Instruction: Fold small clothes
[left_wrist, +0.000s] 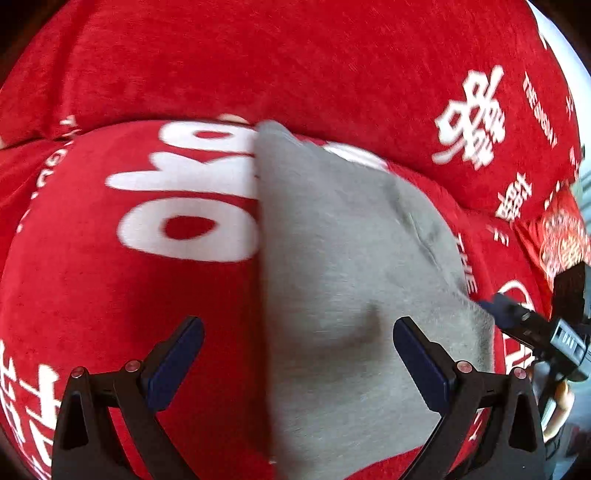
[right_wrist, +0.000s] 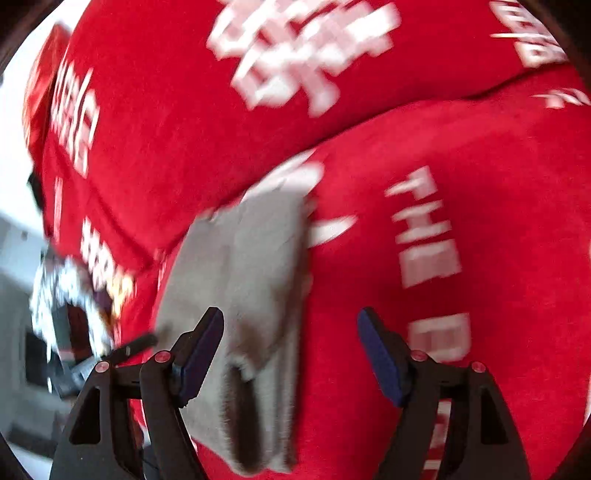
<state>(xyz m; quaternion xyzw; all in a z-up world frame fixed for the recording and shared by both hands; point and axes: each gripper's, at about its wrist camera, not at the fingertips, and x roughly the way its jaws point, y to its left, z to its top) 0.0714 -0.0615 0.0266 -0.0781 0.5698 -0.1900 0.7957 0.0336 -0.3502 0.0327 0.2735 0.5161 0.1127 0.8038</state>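
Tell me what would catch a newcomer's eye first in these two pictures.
The bright red blanket with big white lettering fills both views. On it lies a small grey garment, stretching from the middle to the bottom edge of each picture. In front, the left tongs and the right tongs stand open over its near end, gripping nothing.

Red cover (left_wrist: 332, 66) with white lettering (left_wrist: 192, 192).

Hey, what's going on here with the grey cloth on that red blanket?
A person is folding a small grey garment on a red blanket with white lettering, with a claw in each hand. The left claw and the right claw are both open above the garment, gripping nothing. The garment lies partly folded, in layers.
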